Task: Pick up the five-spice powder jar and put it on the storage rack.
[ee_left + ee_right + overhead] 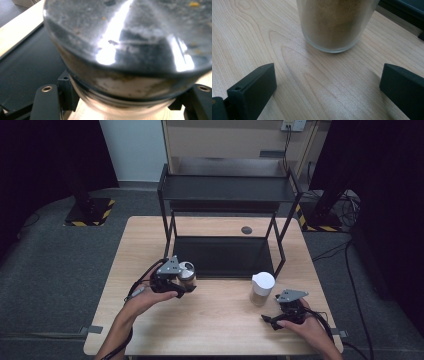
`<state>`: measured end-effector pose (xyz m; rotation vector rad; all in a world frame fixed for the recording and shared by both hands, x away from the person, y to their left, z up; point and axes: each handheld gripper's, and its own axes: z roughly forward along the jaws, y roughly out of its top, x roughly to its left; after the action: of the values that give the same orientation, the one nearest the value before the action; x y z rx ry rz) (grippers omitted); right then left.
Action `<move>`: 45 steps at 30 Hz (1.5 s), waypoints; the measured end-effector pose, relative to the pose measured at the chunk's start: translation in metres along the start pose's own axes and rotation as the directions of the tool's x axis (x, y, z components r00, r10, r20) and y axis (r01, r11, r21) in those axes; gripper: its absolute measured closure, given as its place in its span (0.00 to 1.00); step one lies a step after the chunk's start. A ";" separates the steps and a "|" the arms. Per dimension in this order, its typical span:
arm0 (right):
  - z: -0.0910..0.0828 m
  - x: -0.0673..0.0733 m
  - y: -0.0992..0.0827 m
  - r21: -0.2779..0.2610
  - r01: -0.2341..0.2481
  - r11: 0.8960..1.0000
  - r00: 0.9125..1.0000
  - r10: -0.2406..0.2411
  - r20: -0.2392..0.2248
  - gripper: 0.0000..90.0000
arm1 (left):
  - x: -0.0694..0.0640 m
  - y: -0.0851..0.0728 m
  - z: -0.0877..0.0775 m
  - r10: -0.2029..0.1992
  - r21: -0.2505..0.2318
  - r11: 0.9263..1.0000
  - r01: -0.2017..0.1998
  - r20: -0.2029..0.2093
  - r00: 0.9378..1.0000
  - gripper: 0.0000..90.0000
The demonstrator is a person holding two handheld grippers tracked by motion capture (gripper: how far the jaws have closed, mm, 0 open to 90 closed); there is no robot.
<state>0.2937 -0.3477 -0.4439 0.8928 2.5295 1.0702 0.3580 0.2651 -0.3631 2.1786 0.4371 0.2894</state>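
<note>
Between the black jaws of the left gripper (184,281) sat a glass jar with a shiny metal lid (130,37), clamped just below the lid and held above the wooden table (215,320), beside the front left leg of the black shelf rack (225,195). Near the table's right front, the right gripper (272,319) rested with its jaws spread wide and gripping nothing, pointed at a second jar (335,25) filled with tan powder and topped by a white lid. That jar stood upright on the wood just ahead of the parted jaws, apart from both.
</note>
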 end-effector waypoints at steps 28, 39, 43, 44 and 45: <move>0.000 0.000 0.000 0.000 0.002 1.000 1.000 -0.002 -0.002 0.02 | 0.035 0.087 -0.022 0.069 -0.018 0.997 -0.069 -0.026 0.997 0.33; 0.000 -0.001 0.000 0.000 0.002 1.000 1.000 -0.002 -0.002 0.02 | 0.032 0.116 -0.039 0.096 -0.008 0.995 -0.097 -0.058 0.994 0.33; 0.000 0.000 0.000 -0.001 0.001 1.000 1.000 -0.001 -0.002 0.02 | 0.031 0.124 -0.044 0.098 -0.006 0.995 -0.099 -0.070 0.993 0.33; 0.000 -0.001 0.000 -0.002 0.003 1.000 1.000 -0.003 -0.002 0.02 | 0.031 0.126 -0.045 0.098 -0.006 0.995 -0.099 -0.072 0.993 0.33; 0.000 -0.001 0.000 -0.002 0.003 1.000 1.000 -0.003 -0.002 0.02 | 0.031 0.129 -0.046 0.098 -0.004 0.995 -0.099 -0.075 0.992 0.33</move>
<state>0.2940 -0.3480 -0.4442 0.8882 2.5297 1.0733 0.3960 0.2391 -0.2306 2.1908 0.3702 0.4278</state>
